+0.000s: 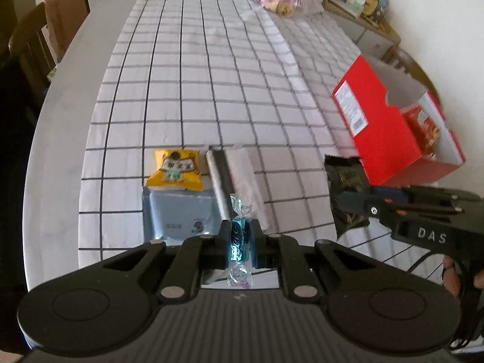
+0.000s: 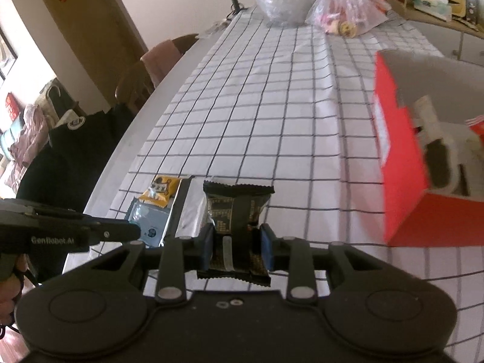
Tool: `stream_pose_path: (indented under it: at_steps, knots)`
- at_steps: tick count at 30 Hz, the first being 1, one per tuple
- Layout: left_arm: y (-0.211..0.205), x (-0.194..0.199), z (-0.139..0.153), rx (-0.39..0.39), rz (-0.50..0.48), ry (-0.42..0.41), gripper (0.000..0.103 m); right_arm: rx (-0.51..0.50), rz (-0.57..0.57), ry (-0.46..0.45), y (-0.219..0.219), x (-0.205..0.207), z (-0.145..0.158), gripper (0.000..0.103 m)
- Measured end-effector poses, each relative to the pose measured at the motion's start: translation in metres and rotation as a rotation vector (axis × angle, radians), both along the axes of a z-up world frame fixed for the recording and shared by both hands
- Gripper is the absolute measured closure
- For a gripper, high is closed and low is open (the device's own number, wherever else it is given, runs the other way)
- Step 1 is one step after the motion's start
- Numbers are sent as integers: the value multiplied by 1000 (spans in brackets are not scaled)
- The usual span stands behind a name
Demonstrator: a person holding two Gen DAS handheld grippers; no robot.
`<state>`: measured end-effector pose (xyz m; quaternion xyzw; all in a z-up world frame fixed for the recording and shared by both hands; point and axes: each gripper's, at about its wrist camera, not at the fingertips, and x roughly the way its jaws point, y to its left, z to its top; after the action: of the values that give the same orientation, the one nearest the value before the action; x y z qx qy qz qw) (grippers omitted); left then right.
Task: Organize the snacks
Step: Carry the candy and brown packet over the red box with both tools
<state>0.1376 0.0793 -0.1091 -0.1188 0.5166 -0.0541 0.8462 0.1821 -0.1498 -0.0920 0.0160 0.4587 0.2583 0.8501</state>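
Snacks are what I am sorting, and two of them are already off the counter (image 1: 211,75).

From my left wrist, my left hand-held gripper (image 1: 241,236) is clamped on a teal wrapped candy (image 1: 239,236), its twisted ends sticking out above and below the pads. Beneath it lie a yellow packet (image 1: 175,166), a pale blue pouch (image 1: 178,214) and a silver-and-white wrapper (image 1: 233,178), close together on the checked cloth. The red box (image 1: 384,139) stands open to the right, with packets already inside.

From my right wrist, my right hand-held gripper (image 2: 236,245) is clamped across the middle of a dark packet (image 2: 236,211), which bulges slightly between the pads. The red box (image 2: 402,163) is just to the right, its open top facing me.

I judge the step to be carrying both to the box. To do it well, I should clear the near wall before lowering, keep the grip steady on the small candy so it does not slip, and bring one gripper in at a time so they do not collide over the opening.
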Motion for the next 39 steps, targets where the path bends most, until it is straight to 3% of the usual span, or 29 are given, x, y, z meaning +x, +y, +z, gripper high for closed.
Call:
stream_pose_path:
  at_steps: [7,22,30,39]
  knots:
    - [-22,4,30,-13,6,-48,91,-9,-44,-52,-34,-2,27,72]
    - [-118,31,75,-16,-100,-157,91,-26,-136,-143,-123,9,64,72]
    - [-178,60,79,-5,-137,-161,91,-64,-200,-159,-178,36,62,72]
    - [-236,104,64,45,-151,-140,91,-95,-201,-114,-219,73,42,73]
